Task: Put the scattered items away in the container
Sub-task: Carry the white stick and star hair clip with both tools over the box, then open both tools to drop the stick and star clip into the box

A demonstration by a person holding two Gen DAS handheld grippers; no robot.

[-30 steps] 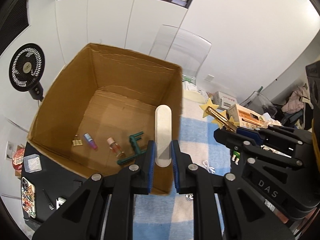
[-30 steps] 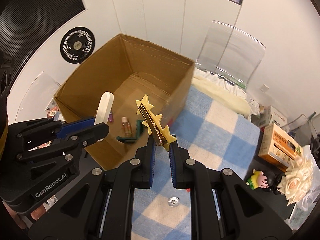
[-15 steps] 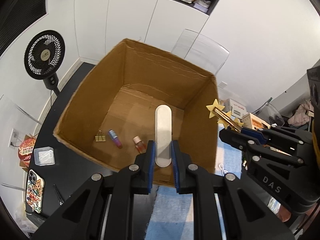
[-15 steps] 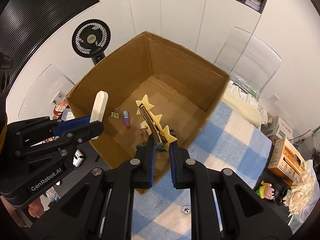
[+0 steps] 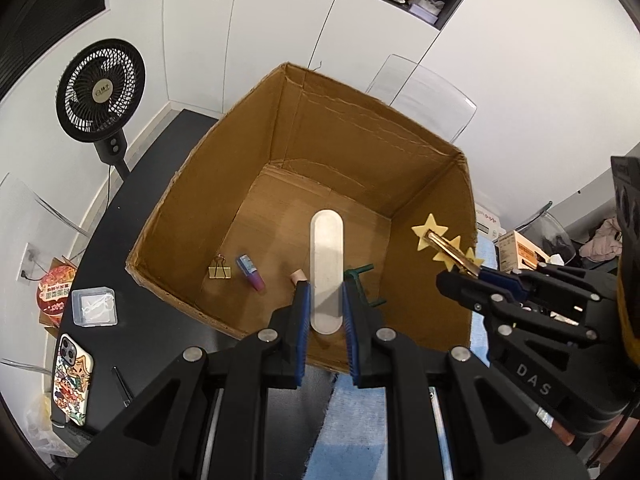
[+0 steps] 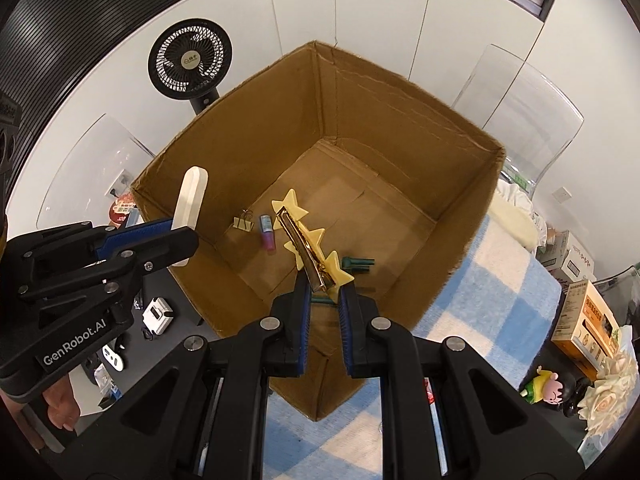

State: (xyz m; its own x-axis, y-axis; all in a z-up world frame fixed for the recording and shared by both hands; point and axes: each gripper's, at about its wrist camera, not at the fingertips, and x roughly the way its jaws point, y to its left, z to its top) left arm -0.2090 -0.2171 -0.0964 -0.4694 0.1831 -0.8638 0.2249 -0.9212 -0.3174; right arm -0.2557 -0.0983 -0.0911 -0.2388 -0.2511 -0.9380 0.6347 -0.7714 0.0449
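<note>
- Both of my grippers have come in over the cardboard box since a second ago; before, the star clip hung over the checked blanket beside the box, and now it hangs above the box floor.
- My left gripper is pinched on a flat cream stick, which stands up between the blue pads over the near part of the box.
- My right gripper is clamped on a gold hair clip with yellow stars, gripping it at its lower end so the rest points up and away over the box interior.
- From the left wrist view, the right gripper and its clip sit near the box's right wall.
- Inside the box, on the floor, I see a gold binder clip and, just beside it, a small tube with a blue top and purple end.
- A small bottle shows partly behind my left fingers, so I cannot make out its body.
- A dark green plastic piece lies on the box floor towards the right, partly hidden by my fingers.
- The box stands on a black table, with its right corner on a blue and cream checked blanket.
- Outside the box, on the table, lie a phone in a patterned case and a small clear plastic case.
</note>
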